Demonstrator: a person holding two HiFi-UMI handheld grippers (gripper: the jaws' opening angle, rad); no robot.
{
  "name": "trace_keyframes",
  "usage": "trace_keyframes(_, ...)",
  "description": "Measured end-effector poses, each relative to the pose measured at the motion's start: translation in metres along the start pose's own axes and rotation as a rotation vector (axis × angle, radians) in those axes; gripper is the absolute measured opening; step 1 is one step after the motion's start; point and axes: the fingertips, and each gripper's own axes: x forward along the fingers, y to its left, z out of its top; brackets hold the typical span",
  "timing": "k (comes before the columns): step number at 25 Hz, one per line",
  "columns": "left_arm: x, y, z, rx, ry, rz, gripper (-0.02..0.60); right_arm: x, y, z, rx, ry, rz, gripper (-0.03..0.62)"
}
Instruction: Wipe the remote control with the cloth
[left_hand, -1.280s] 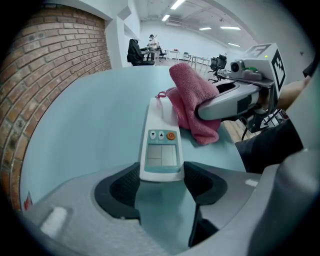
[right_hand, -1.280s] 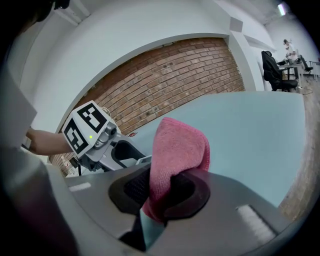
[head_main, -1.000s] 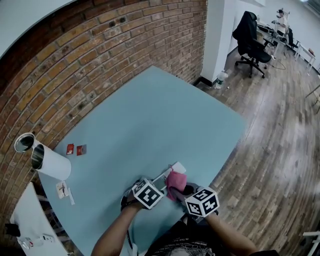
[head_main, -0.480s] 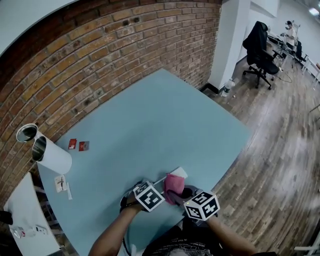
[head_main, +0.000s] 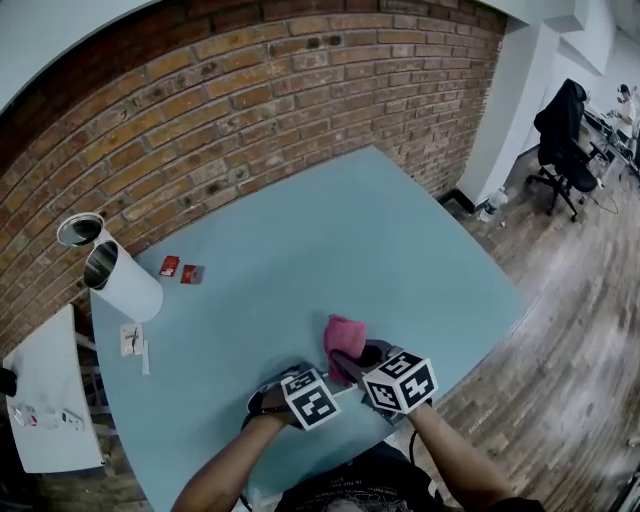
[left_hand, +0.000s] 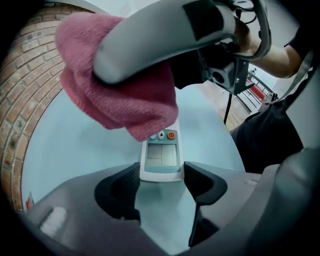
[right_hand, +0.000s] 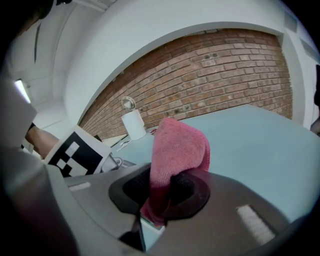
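Observation:
The white remote control, with a small screen and an orange button, lies on the light blue table. My left gripper grips its near end, one pad on each side. The pink cloth hangs over the remote's far part and hides it. My right gripper is shut on the cloth, which stands up out of its jaws. In the head view the left gripper and right gripper sit side by side near the table's front edge. There the cloth lies just beyond them and the remote is hidden.
A white cylinder with metal cups stands at the table's left, also seen as the cylinder. Two small red packets and paper slips lie near it. A brick wall runs behind. A white side table stands left.
The right gripper has carried the cloth away from me along the remote and a little up, so it now covers the far end. The left gripper has stayed put.

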Motion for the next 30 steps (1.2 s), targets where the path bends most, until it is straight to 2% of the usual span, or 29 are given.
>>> trace_keyframes(4, 0.001, 0.001, 0.001, 0.006, 0.002, -0.006, 0.278, 0.031, 0.001, 0.002, -0.094, 0.105, 0.074, 0.067)
trace_keyframes(10, 0.001, 0.002, 0.0, 0.002, 0.029, -0.009, 0.278, 0.066, 0.005, -0.007, -0.175, 0.281, 0.175, 0.067)
trace_keyframes(16, 0.001, 0.002, 0.001, 0.002, 0.037, -0.016, 0.279, 0.077, 0.009, -0.028, -0.237, 0.413, 0.269, 0.067)
trace_keyframes(21, 0.001, 0.002, -0.001, -0.001, 0.054, -0.018, 0.279, 0.078, 0.006, -0.032, -0.275, 0.425, 0.287, 0.067)
trace_keyframes(30, 0.0, 0.002, -0.003, -0.006, 0.079, -0.022, 0.279, 0.064, -0.018, -0.033, -0.254, 0.4, 0.279, 0.067)
